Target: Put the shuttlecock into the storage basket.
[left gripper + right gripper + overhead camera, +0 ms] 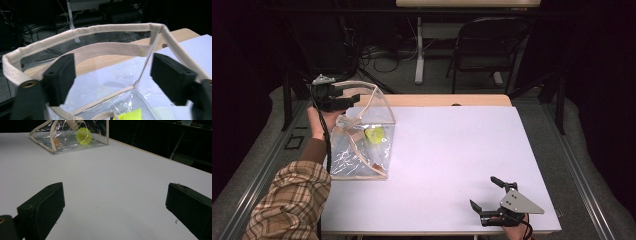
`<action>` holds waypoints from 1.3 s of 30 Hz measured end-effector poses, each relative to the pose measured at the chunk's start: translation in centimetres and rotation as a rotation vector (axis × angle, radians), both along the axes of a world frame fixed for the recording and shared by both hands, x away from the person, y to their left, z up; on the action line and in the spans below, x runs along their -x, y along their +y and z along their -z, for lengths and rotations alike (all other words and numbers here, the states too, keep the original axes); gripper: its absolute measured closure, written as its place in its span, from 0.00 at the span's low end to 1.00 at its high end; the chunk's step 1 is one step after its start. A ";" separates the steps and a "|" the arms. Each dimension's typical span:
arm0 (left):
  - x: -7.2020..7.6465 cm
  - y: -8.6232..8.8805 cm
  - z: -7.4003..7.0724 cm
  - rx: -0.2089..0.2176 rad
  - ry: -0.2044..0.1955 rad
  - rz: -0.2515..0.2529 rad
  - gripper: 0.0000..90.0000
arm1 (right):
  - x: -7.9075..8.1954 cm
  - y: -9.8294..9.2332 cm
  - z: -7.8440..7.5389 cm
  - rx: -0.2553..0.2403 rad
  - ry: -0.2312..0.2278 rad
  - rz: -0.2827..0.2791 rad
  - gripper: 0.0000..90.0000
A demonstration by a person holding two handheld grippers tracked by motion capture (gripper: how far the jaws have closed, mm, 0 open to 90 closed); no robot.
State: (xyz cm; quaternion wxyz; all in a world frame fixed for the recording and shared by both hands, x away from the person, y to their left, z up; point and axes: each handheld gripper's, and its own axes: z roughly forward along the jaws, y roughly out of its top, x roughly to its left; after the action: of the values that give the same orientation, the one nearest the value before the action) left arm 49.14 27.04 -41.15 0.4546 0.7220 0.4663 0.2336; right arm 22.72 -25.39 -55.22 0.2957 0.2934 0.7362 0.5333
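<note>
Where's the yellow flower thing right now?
In the high view the yellow flower lies inside the clear bag at the table's left side, just below the left claw.

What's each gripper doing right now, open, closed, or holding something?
Left gripper: open, jaws apart at the rim of the clear bag, gripping nothing.
Right gripper: open, empty, over the white table.
</note>
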 end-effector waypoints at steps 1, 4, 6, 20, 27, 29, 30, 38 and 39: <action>0.2 -0.1 -0.1 0.000 -0.002 0.006 0.19 | 0.0 0.0 0.0 -0.001 -0.001 0.000 0.02; 0.7 -0.4 -0.4 -0.010 -0.015 0.013 0.15 | 0.0 0.1 0.0 -0.003 -0.005 -0.001 0.02; 1.0 -0.5 -0.5 -0.018 -0.019 0.019 0.10 | 0.0 0.1 0.0 -0.002 -0.006 -0.002 0.02; 3.3 -1.4 -1.2 -0.025 -0.054 0.066 0.00 | 0.0 0.3 -0.1 0.007 -0.007 -0.002 0.02; 4.8 -1.6 -1.5 -0.030 -0.076 0.082 0.00 | 0.0 0.4 -0.2 0.010 -0.011 -0.003 0.02; 5.2 -1.6 -1.6 -0.030 -0.084 0.088 0.00 | 0.0 0.5 -0.2 0.010 -0.009 -0.003 0.02; 5.2 -1.6 -1.6 -0.030 -0.084 0.088 0.00 | 0.0 0.5 -0.2 0.010 -0.009 -0.003 0.02; 7.7 -2.0 -2.4 -0.029 -0.133 0.116 0.00 | 0.0 0.4 -0.2 0.012 -0.010 0.000 0.02; 8.0 -2.0 -2.5 -0.027 -0.138 0.120 0.00 | 0.0 0.4 -0.2 0.012 -0.010 0.000 0.02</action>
State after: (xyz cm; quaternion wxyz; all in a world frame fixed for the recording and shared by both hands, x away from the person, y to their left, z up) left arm 41.11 25.02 -38.63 0.4890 0.7368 0.3868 0.2615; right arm 22.72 -25.02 -55.04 0.3012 0.2890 0.7379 0.5304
